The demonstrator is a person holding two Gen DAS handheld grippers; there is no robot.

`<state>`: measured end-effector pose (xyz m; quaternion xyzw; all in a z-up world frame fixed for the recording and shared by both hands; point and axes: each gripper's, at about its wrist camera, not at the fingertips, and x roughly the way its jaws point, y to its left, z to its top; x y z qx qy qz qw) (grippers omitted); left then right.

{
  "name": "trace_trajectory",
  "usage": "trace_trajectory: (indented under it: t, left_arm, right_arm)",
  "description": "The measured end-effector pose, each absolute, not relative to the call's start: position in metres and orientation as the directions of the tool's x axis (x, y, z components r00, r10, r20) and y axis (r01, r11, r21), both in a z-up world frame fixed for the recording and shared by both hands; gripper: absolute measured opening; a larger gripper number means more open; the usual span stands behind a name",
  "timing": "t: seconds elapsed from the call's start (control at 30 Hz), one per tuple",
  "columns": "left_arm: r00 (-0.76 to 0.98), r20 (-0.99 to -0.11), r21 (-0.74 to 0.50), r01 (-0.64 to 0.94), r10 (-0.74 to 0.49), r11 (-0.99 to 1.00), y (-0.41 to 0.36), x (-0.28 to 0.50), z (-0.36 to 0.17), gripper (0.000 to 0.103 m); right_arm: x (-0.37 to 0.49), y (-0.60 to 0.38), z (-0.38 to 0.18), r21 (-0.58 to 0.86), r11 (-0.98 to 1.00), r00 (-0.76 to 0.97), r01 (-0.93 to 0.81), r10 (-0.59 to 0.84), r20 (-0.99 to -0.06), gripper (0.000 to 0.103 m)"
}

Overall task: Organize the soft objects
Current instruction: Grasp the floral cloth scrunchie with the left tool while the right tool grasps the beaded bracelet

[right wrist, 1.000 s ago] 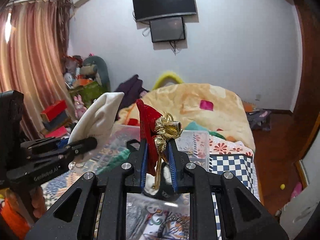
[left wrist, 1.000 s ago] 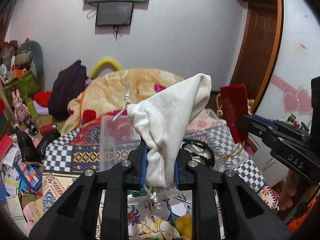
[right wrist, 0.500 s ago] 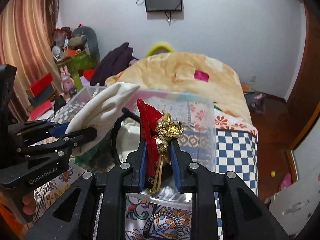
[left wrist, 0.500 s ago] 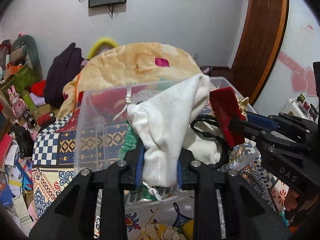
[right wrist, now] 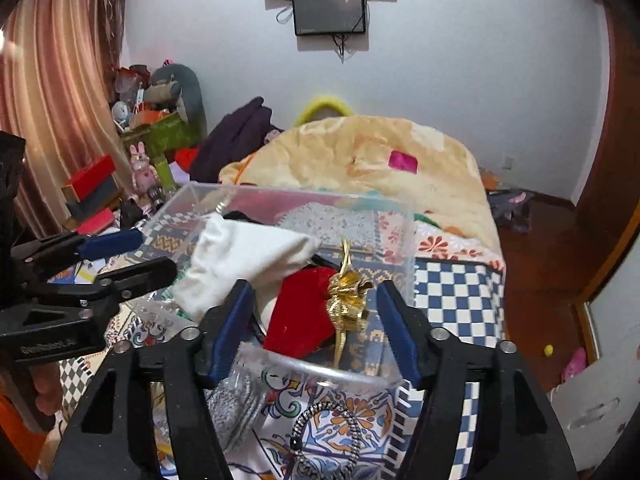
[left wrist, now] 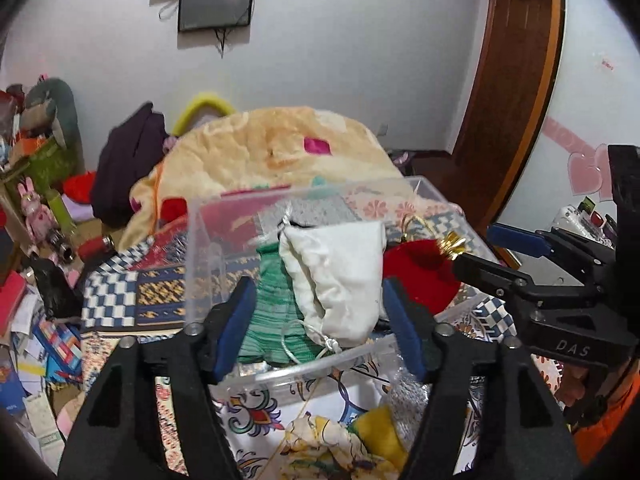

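A clear plastic box (left wrist: pixel 192 248) (right wrist: pixel 408 232) stands on the patterned bed cover. A white drawstring pouch (left wrist: pixel 340 280) (right wrist: pixel 240 256) lies in it on green knit cloth (left wrist: pixel 276 304). A red velvet pouch with a gold bow (left wrist: pixel 420 276) (right wrist: pixel 304 316) lies in the box to its right. My left gripper (left wrist: pixel 316 332) is open, jaws wide on either side of the white pouch. My right gripper (right wrist: pixel 316 328) is open, jaws wide around the red pouch. Each gripper also shows in the other's view: the right (left wrist: pixel 520 264), the left (right wrist: pixel 108 260).
A peach blanket (left wrist: pixel 280 160) is heaped behind the box. A silver mesh pouch (right wrist: pixel 236 404), a black-and-white hair tie (right wrist: pixel 320 432) and a yellow floral cloth (left wrist: pixel 340 444) lie on the cover in front. Toys and boxes (right wrist: pixel 140 148) crowd the left side.
Both grippers came down over the box and opened. The white pouch and the red pouch have dropped from the jaws into the box.
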<state>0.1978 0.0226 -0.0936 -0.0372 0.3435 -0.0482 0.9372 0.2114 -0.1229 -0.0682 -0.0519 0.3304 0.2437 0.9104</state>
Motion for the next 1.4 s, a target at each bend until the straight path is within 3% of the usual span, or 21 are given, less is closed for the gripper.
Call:
trace_trajectory:
  t: [0.1,0.23,0.5,1.13,1.4]
  left_arm:
    - [0.776,-0.619,-0.104,0.070,-0.120,0.992,0.026,0.187,-0.084,0.073]
    - [0.785,-0.607,-0.105,0.072,-0.121,0.992,0.031,0.173,-0.079,0.077]
    - [0.767,-0.633,-0.091,0.068,-0.110,0.994,0.036,0.146,-0.097,0.081]
    - [0.626,-0.769,-0.132,0.048,-0.133,0.990,0.036,0.134,-0.177,0.081]
    - [0.617,-0.781,-0.108,0.013,-0.093,0.994,0.043,0.125,-0.193,0.076]
  right_arm:
    - [0.201,-0.126,-0.061,0.055,0.875,0.683,-0.481,0.413,-0.602,0.067]
    - [0.188,-0.131,-0.056,0.059,0.873,0.694,-0.485,0.425,-0.581,0.083]
    - [0.171,-0.141,-0.072,0.073,0.873,0.681,-0.482,0.426,-0.596,0.083]
    - [0.166,-0.143,-0.155,0.074,0.884,0.554,-0.461,0.352,-0.755,0.082]
    - [0.165,-0.142,-0.155,0.033,0.888,0.581,-0.458,0.327,-0.745,0.055]
